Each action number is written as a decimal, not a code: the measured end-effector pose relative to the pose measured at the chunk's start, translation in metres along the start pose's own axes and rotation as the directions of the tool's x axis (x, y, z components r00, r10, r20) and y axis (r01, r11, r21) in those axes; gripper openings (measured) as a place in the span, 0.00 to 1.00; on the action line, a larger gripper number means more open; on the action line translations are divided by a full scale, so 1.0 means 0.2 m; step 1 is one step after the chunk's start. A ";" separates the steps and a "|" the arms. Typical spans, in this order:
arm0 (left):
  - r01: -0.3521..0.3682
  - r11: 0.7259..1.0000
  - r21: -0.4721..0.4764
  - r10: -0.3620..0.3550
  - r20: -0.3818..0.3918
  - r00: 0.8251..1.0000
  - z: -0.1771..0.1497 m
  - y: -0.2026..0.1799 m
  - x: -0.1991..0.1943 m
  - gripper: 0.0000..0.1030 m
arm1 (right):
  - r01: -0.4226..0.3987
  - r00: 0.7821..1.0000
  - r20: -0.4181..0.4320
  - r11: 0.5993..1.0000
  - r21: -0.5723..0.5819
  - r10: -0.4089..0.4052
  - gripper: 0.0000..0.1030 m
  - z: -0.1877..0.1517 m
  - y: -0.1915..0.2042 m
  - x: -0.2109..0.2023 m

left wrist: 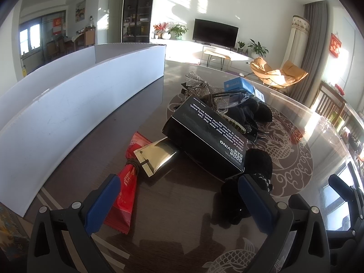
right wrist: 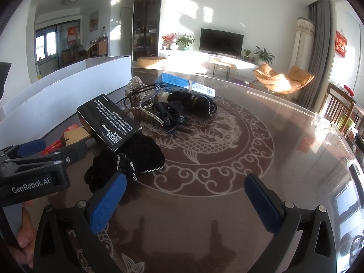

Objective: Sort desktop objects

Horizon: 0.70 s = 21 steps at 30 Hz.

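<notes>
A heap of small objects lies on the dark glass-topped table (left wrist: 182, 216). In the left wrist view my left gripper (left wrist: 179, 195) stands open just above the table. A red sachet (left wrist: 126, 188) lies by its left finger, and a black velvet scrunchie (left wrist: 254, 170) by its right finger. Beyond them are a shiny gold packet (left wrist: 157, 157) and a black soap box (left wrist: 204, 136). In the right wrist view my right gripper (right wrist: 188, 195) is open over bare table (right wrist: 204, 216). The scrunchie (right wrist: 127, 163) lies by its left finger, with the black box (right wrist: 109, 122) and blue box (right wrist: 184, 84) behind.
A white corrugated bin (left wrist: 68, 118) stands along the left of the table. Black hair clips (right wrist: 179, 111), a silver bow (left wrist: 198, 84) and glasses (left wrist: 229, 96) are tangled in the heap. The left gripper's body (right wrist: 34, 173) and a hand (right wrist: 22, 232) show at the left of the right wrist view.
</notes>
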<state>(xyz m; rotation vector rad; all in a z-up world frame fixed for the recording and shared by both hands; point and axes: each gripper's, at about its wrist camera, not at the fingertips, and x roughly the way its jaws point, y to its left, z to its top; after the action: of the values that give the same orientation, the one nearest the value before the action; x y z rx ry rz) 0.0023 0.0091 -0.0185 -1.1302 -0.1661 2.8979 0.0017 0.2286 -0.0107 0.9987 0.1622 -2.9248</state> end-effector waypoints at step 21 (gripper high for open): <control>0.000 1.000 -0.001 0.000 -0.005 1.000 -0.01 0.00 0.00 1.00 | -0.009 1.000 -0.024 1.000 0.007 0.009 1.00 0.01 -0.01 0.00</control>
<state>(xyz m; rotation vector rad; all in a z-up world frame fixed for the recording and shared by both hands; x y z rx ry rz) 0.0044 0.0099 -0.0192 -1.1377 -0.1676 2.8946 -0.0008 0.2307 -0.0090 1.0327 0.1478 -2.9089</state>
